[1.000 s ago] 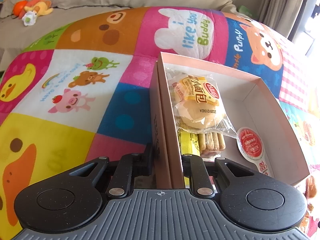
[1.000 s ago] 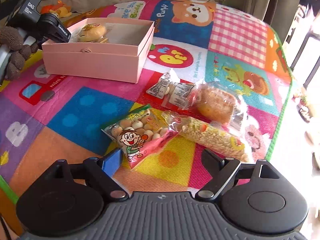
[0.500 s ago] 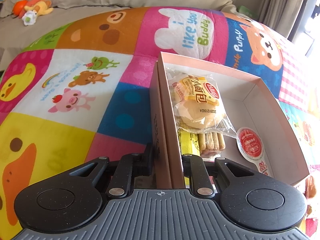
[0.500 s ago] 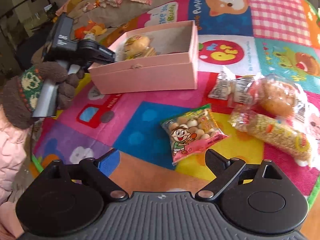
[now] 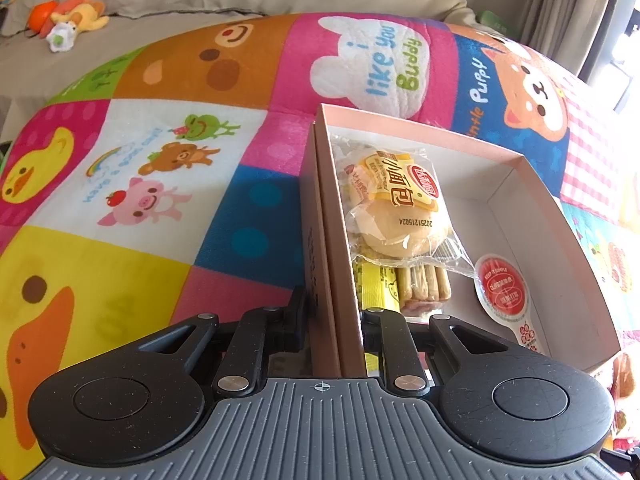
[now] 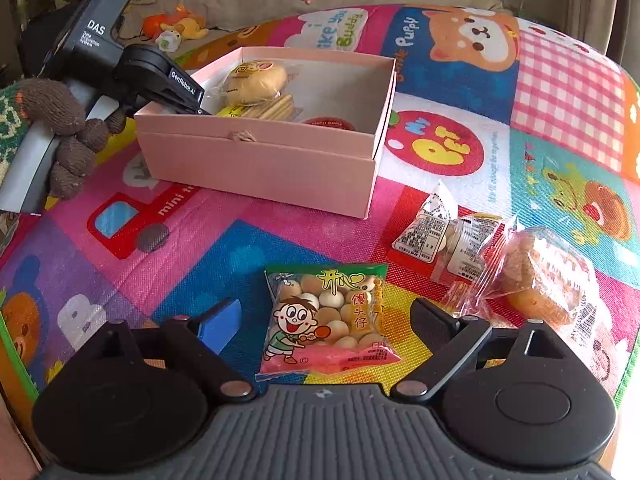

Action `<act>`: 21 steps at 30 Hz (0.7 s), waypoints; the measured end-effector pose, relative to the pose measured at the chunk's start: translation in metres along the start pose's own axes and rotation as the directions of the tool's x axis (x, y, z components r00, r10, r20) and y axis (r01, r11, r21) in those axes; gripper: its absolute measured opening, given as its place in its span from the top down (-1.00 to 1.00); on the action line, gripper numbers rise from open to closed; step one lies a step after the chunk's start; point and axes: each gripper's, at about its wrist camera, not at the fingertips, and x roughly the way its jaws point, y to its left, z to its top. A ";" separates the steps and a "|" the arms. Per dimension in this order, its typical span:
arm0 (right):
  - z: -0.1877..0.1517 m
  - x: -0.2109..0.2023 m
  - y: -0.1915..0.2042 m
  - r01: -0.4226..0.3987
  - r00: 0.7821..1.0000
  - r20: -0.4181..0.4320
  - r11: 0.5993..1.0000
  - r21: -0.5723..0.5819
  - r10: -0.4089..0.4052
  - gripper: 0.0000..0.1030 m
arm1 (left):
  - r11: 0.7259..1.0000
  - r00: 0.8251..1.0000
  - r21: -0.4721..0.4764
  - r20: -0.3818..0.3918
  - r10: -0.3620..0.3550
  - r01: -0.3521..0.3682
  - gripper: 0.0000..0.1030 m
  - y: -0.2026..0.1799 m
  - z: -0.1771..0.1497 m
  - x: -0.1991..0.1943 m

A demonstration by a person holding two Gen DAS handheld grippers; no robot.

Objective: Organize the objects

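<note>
My left gripper [image 5: 334, 312] is shut on the near wall of the pink box [image 5: 326, 216], one finger outside and one inside. The box holds a wrapped bun [image 5: 392, 208], a pack of biscuits [image 5: 424, 284], a yellow packet [image 5: 376, 284] and a red-lidded cup [image 5: 502, 292]. In the right wrist view the pink box [image 6: 260, 160] stands at the back with the left gripper [image 6: 168, 84] on its left end. My right gripper [image 6: 328, 316] is open, its fingers either side of a green and pink bag of ball snacks [image 6: 328, 316] lying on the mat.
A colourful cartoon play mat [image 6: 560, 92] covers the surface. To the right of the snack bag lie a small white-labelled packet [image 6: 444, 236] and a wrapped pastry [image 6: 540, 276]. Plush toys [image 5: 68, 16] lie on the beige sofa behind.
My right gripper has moved forward and down over the snack bag, which now lies between its open fingers. The left gripper has kept its hold on the box wall.
</note>
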 end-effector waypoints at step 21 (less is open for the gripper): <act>0.125 -0.071 -0.005 0.005 0.985 0.170 0.999 0.033 -0.010 -0.16 | 1.000 1.000 -0.013 -0.002 -0.022 0.022 0.60 0.003 -0.001 0.000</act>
